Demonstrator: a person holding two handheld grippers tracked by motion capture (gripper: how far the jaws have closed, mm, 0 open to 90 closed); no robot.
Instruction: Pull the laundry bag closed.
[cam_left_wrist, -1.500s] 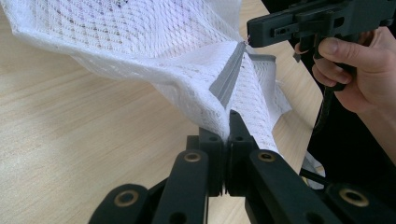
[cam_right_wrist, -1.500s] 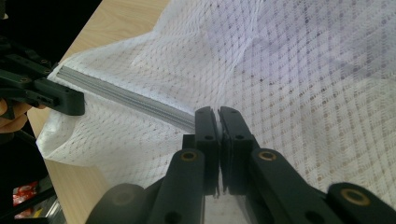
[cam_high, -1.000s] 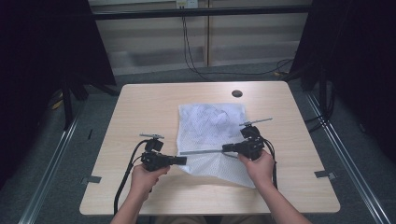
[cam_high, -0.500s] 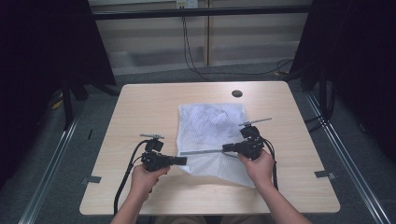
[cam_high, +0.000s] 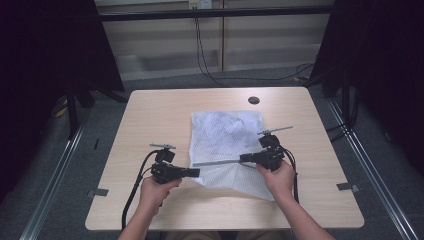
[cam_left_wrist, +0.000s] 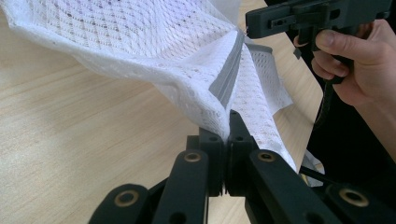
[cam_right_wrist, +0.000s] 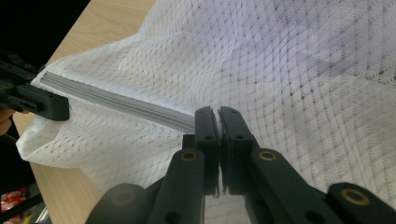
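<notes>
On table: mesh bag (cam_high: 226, 137) (zipper (cam_high: 216, 162) taut).

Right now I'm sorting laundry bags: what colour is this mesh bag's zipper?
Grey zipper, clearest in the left gripper view.

high view looks down from above the table (cam_high: 150, 115); both gripper views sit close behind their jaws, sharing the mesh bag (cam_high: 227, 135).

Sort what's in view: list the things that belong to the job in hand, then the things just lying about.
In the job:
white mesh bag
grey zipper
left gripper
right gripper

Lying about:
round dark disc near the table's far edge
cables on the floor beyond the table
</notes>
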